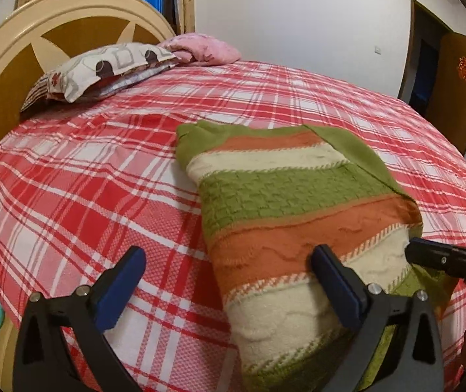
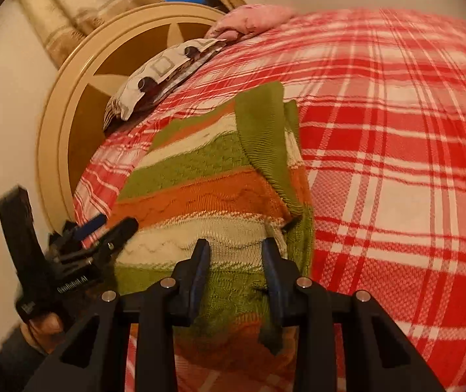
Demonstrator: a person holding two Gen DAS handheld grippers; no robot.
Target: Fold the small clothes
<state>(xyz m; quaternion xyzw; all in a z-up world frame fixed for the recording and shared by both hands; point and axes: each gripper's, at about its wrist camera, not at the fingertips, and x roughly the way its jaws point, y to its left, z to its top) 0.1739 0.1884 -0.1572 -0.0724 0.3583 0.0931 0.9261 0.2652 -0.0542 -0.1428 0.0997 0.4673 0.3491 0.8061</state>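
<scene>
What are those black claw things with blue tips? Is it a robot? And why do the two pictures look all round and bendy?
It is not a robot. A person holds one black two-finger gripper in each hand, and each carries a wide camera that bends the picture.

One picture looks along the left gripper. Its fingers stand wide apart and grip nothing; one rests on the folded knitted sweater with green, orange and cream stripes.

The other picture looks along the right gripper, whose fingers are closer together over the sweater's near end. Whether they pinch it, I cannot tell.

The sweater lies on a bed with a red and white checked sheet. A patterned white pillow and a crumpled pink cloth lie by the headboard.
</scene>
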